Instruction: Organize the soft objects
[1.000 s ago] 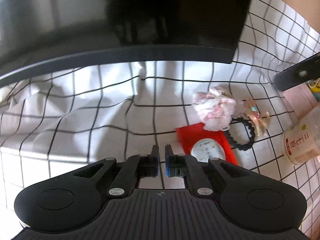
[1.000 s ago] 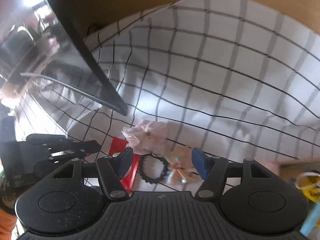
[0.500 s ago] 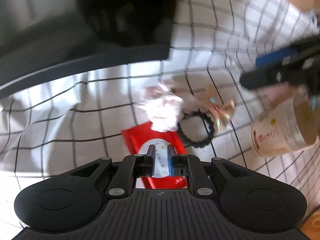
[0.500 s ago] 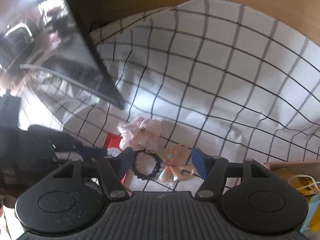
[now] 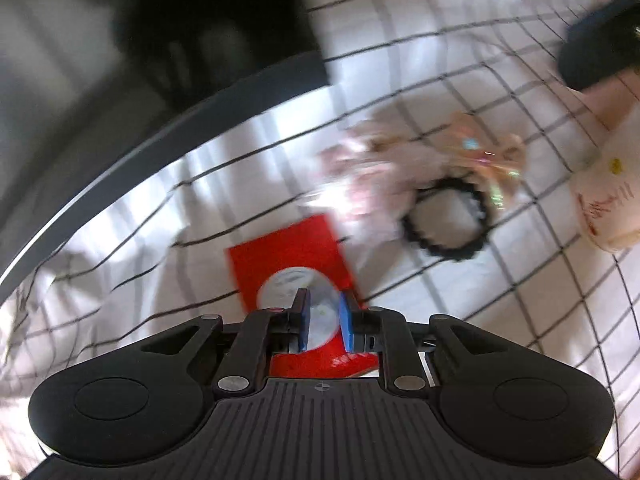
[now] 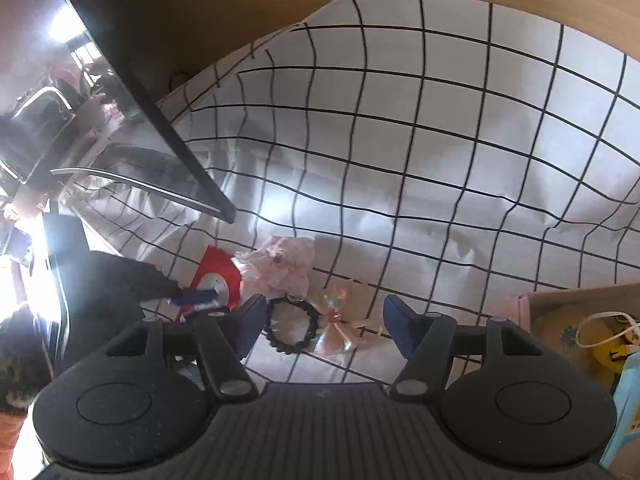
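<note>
A red packet (image 5: 296, 248) with a white round label lies on the checked cloth; it also shows in the right wrist view (image 6: 216, 276). My left gripper (image 5: 324, 320) hovers over its near end, jaws a narrow gap apart, holding nothing. Beyond it lie a pink scrunchie (image 5: 360, 184), a black hair tie (image 5: 448, 220) and a peach bow (image 5: 484, 152). In the right wrist view my right gripper (image 6: 324, 320) is wide open just short of the black hair tie (image 6: 292, 328) and the bow (image 6: 340, 324), with the pink scrunchie (image 6: 284, 264) behind them.
A dark monitor (image 5: 120, 80) stands at the back left, also in the right wrist view (image 6: 100, 120). A paper cup (image 5: 608, 200) stands at the right. A cardboard box (image 6: 580, 320) with a yellow item sits at the right. The checked cloth (image 6: 440, 160) rises against a wooden wall.
My left gripper has swung right and forward over the red packet, and its jaws have parted slightly. My right gripper has edged closer to the hair tie and bow, still open.
</note>
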Motion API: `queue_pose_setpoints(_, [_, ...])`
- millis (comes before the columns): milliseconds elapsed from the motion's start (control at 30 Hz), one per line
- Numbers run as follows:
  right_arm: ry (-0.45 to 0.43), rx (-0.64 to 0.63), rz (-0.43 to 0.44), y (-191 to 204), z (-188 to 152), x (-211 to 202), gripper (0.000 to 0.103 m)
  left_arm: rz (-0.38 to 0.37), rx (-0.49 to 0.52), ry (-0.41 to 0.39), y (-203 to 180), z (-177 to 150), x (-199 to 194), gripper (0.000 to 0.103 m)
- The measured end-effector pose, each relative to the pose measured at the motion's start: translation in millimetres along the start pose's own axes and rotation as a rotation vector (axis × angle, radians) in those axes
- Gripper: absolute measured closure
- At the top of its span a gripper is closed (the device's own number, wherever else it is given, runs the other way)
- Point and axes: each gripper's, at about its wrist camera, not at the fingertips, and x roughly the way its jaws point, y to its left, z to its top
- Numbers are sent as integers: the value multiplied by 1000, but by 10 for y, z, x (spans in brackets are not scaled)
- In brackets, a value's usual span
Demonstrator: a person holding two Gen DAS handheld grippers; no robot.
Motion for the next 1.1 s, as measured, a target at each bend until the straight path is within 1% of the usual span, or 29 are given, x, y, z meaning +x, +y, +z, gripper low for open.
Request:
queue_pose_setpoints(67, [-5,-17,3,40,-11,-10,38,0,-26,-2,68,-47,-37,83])
queue_pose_setpoints(167, [-5,-29,7,81,-14,-11,38,-4,-37,6,90,-80,-24,83])
queue_pose_setpoints(200, [-3,-30,8,90,-18,-8,38,-22,-44,16,83,-82,2,83])
queue_pose_setpoints(233, [-1,-32,8,96,-23,-7,38,-53,-59,15,95,-62,22,79])
queue_pose_setpoints(267, [2,-34,8,101,-28,-1,38,-78,-72,9,107,-71,28,72])
queue_pose_setpoints(333, [9,-39,5,111,-41,11,38,-148,-94,12,62,-52,41,40])
queue_pose_setpoints(400, [14,-39,2,108,-46,25,38,-198,-98,10,60,-53,49,26])
queue_pose_setpoints(467, [16,-37,4,105,-53,26,38,-195,-91,-10,49,-55,41,27])
queue_pose_setpoints(500, [17,-38,4,105,-56,25,38,-174,-87,-32,62,-72,17,33])
queue_pose_setpoints(533, [18,-39,5,105,-57,24,38,-144,-82,-50,57,-89,-5,36])
queue_pose_setpoints(600, [19,-40,5,108,-52,33,38,-61,-63,-67,107,-115,-2,37])
queue_pose_setpoints(633, [21,-40,6,110,-49,42,38,-38,-67,-58,154,-139,18,37])
queue_pose_setpoints(667, [23,-39,9,111,-45,49,38,-35,-85,-46,206,-162,43,37])
queue_pose_setpoints(700, [26,-39,11,114,-44,58,38,-46,-117,-46,266,-186,69,32])
queue_pose_setpoints(733, [29,-40,13,121,-48,67,38,-65,-152,-49,318,-204,83,32])
queue_pose_setpoints(800, [37,-48,14,140,-56,92,38,-131,-226,-55,425,-232,114,34])
queue_pose_setpoints(833, [40,-52,13,149,-58,101,38,-158,-254,-63,472,-236,123,29])
queue_pose_setpoints(867, [42,-54,12,157,-59,110,38,-171,-261,-64,482,-215,129,27])
queue_pose_setpoints(967, [44,-53,11,168,-57,124,38,-160,-215,-54,365,-161,162,19])
queue_pose_setpoints(1033, [43,-53,7,173,-60,124,38,-148,-178,-45,257,-128,207,8])
queue_pose_setpoints(1100, [41,-52,-1,165,-60,119,38,-141,-159,-44,189,-128,219,3])
